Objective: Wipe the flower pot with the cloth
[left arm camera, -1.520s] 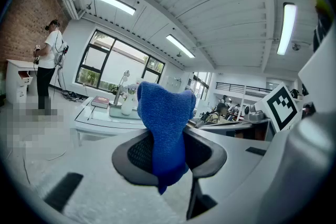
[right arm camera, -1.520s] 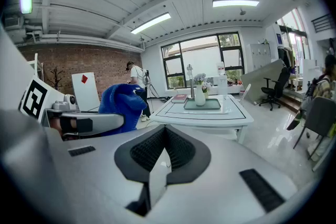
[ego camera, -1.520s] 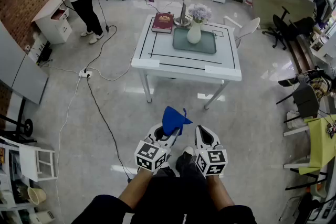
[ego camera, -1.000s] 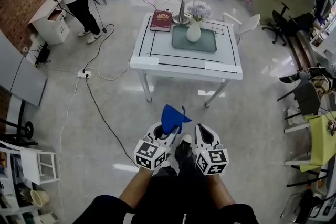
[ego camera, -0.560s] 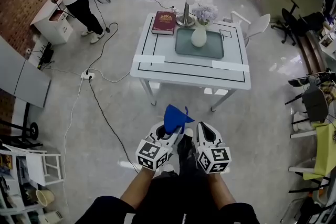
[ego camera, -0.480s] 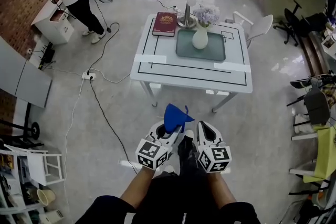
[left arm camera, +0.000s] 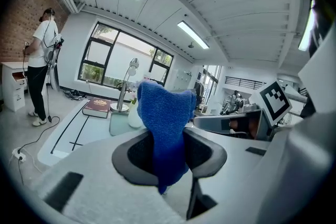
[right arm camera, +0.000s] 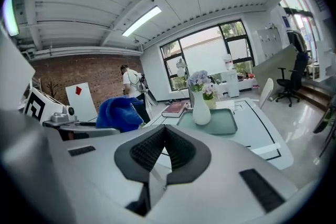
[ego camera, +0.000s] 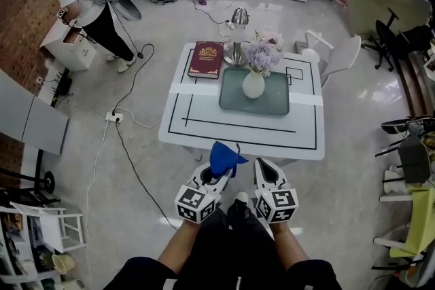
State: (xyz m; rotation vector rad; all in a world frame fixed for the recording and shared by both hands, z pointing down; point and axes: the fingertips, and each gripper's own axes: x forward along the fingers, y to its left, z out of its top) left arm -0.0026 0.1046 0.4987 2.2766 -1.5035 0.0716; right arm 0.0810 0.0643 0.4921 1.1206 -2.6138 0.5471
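Blue cloth (left arm camera: 165, 123) is gripped upright in the left gripper (ego camera: 216, 174), its free end pointing up. The right gripper (right arm camera: 165, 150) is clenched on nothing. The flower pot (ego camera: 253, 85) is stood upright on a tray (ego camera: 272, 100) on the table (ego camera: 204, 125) ahead.

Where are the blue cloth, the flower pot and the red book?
cloth (left arm camera: 165, 128), left gripper view, middle of the hanging fold.
pot (ego camera: 253, 85), head view, its white belly.
book (ego camera: 206, 59), head view, centre of its cover.

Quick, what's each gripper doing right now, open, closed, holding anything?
Left gripper: closed on the blue cloth.
Right gripper: closed, empty.
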